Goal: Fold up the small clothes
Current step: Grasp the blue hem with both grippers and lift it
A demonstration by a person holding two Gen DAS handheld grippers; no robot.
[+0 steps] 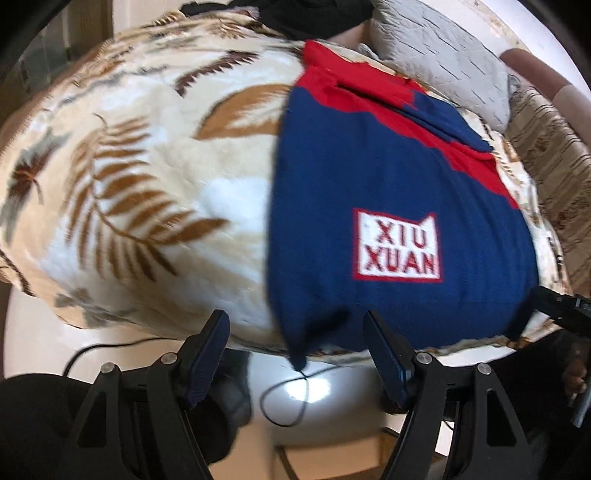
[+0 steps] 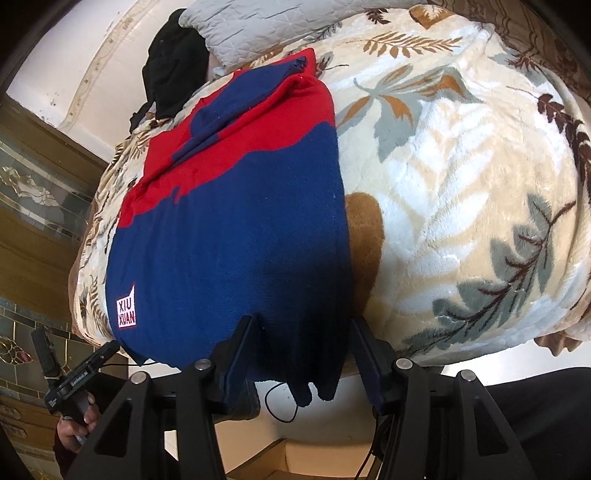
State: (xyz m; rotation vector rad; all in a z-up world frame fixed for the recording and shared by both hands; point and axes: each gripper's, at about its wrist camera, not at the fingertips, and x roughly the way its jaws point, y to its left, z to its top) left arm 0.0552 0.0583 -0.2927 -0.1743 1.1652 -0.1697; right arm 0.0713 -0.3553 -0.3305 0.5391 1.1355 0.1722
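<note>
A small blue and red sweater (image 1: 388, 177) lies flat on a bed covered by a cream blanket with a leaf print (image 1: 147, 166). Its sleeves seem already folded in across the red upper part at the far end, and its blue hem hangs a little over the bed's near edge. A white patch with red lettering (image 1: 397, 245) sits on the blue body.

The left gripper (image 1: 295, 332) hovers at the near edge with its jaws spread wide and nothing between the pads. One hem corner droops just ahead of the gap, so it looks lined up to take that corner. The right gripper (image 2: 301, 341) straddles the other part of the hem, with one finger on each side of the cloth. Its jaws stand partly apart. Whether the pads actually press on the knit cannot be told, because the cloth there is in deep shadow. Placing both grippers at the hem suits lifting the bottom edge and carrying it towards the far end for the next fold.

In the left view, the right gripper shows only as a dark tip at the right edge. In the right view, a hand (image 2: 79, 417) holds the left gripper's handle at the lower left. That view also shows a grey quilted pillow (image 2: 258, 26) and a black garment (image 2: 173, 62) at the far end, both cut off by the frame. The left view is blurred, so fine detail of the hem is lost. A thin cable (image 1: 284, 391) lies on the floor below the bed.
</note>
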